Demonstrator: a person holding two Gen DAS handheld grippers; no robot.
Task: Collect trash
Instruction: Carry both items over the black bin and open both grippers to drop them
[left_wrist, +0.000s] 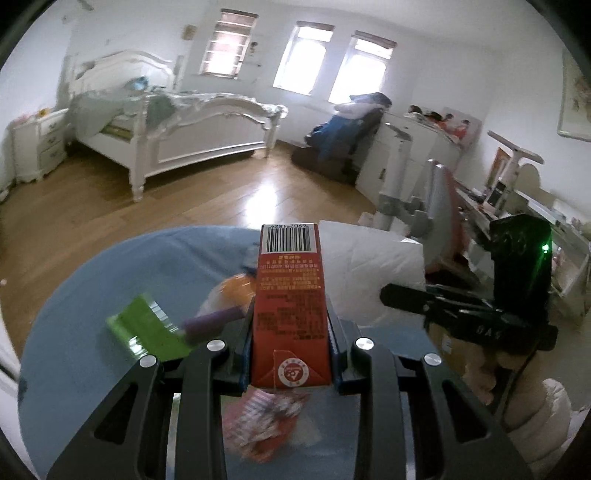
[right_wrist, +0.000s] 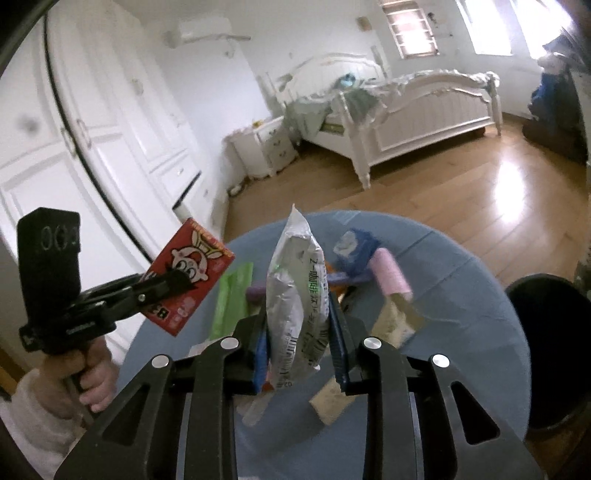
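Note:
My left gripper (left_wrist: 291, 325) is shut on a red drink carton (left_wrist: 290, 295) and holds it above the round blue table (left_wrist: 74, 332). The carton also shows in the right wrist view (right_wrist: 188, 275), held by the left gripper (right_wrist: 166, 286) at the left. My right gripper (right_wrist: 299, 332) is shut on a silver foil wrapper (right_wrist: 299, 295) above the table (right_wrist: 461, 295). On the table lie a green packet (left_wrist: 147, 328), a purple tube (left_wrist: 214, 321), an orange-white wrapper (left_wrist: 229, 291), a red-white wrapper (left_wrist: 266, 421), a pink roll (right_wrist: 391, 273) and a blue-white wrapper (right_wrist: 354, 247).
A black bin (right_wrist: 554, 350) stands on the floor right of the table. A white bed (left_wrist: 177, 129) and nightstand (left_wrist: 37, 144) are across the wooden floor. A white wardrobe (right_wrist: 92, 147) is at the left. A white pillow (left_wrist: 369, 266) and cluttered desk (left_wrist: 535, 214) are at the right.

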